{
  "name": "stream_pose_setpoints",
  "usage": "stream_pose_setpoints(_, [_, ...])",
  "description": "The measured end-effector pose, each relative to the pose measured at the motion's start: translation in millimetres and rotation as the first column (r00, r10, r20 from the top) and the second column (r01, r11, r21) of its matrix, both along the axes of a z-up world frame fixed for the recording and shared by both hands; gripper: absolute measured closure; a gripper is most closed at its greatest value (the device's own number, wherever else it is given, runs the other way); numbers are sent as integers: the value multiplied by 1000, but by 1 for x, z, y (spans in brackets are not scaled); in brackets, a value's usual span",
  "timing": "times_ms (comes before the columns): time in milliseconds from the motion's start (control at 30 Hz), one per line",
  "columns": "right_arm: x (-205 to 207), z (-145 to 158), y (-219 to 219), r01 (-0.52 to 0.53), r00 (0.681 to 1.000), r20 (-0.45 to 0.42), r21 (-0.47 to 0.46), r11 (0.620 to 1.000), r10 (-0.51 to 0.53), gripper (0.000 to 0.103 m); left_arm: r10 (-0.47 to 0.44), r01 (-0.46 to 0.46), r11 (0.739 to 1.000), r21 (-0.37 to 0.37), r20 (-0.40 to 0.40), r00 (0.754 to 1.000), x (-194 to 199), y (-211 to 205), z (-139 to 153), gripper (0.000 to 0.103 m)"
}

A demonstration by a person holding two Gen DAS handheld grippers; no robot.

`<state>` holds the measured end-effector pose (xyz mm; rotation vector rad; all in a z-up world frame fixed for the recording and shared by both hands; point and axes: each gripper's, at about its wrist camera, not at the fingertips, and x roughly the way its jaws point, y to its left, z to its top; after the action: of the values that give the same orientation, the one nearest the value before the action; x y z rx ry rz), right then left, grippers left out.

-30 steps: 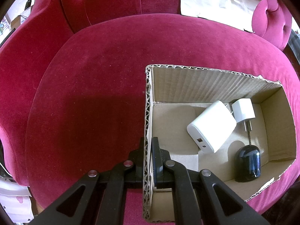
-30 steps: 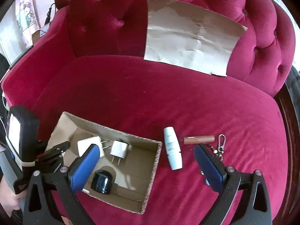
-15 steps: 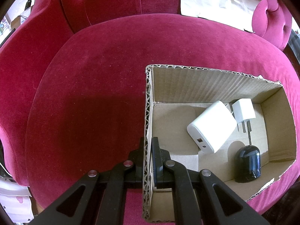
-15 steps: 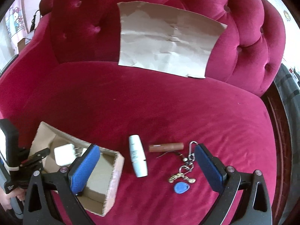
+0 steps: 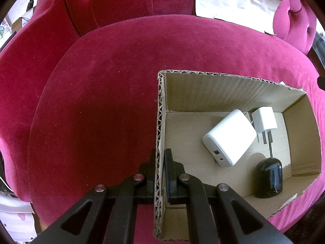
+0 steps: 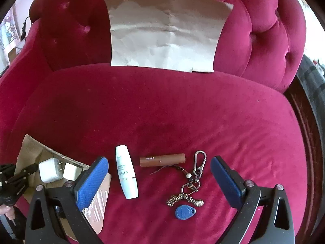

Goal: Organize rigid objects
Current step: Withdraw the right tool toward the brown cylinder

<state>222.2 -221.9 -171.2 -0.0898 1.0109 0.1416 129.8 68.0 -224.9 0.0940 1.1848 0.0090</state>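
My left gripper [image 5: 160, 158] is shut on the left wall of an open cardboard box [image 5: 159, 109] on the red sofa seat. The box holds a large white charger [image 5: 229, 137], a small white plug [image 5: 264, 121] and a black rounded object [image 5: 268, 180]. My right gripper [image 6: 159, 174] is open and empty above the seat. Between its blue pads [image 6: 91, 180] lie a white tube [image 6: 126, 173], a brown lipstick tube [image 6: 162, 159] and a keychain with a blue fob [image 6: 185, 212]. The box [image 6: 28, 148] and the left gripper [image 6: 14, 180] show at the lower left there.
A crumpled brown paper sheet [image 6: 164, 32] leans on the tufted sofa back [image 6: 264, 34]. The red velvet seat [image 6: 162, 109] spreads behind the objects. The sofa's dark wooden edge [image 6: 304, 126] runs along the right. Room clutter shows beyond the left armrest [image 5: 16, 24].
My right gripper has swung right, away from the box, and now frames the tube, lipstick and keychain. The left gripper and the box have not moved.
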Motion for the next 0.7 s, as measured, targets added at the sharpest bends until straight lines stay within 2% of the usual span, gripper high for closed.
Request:
stream_pose_setpoints(467, [27,-46,-6,6,997,-82,-38,999,-9,1,0,0,1000,-1,0,1000,0,1,0,98])
stream_pose_setpoints(700, [32,-58,-5,-11,994,-112,-43,999,7,1,0,0,1000,-1,0,1000,0,1,0,98])
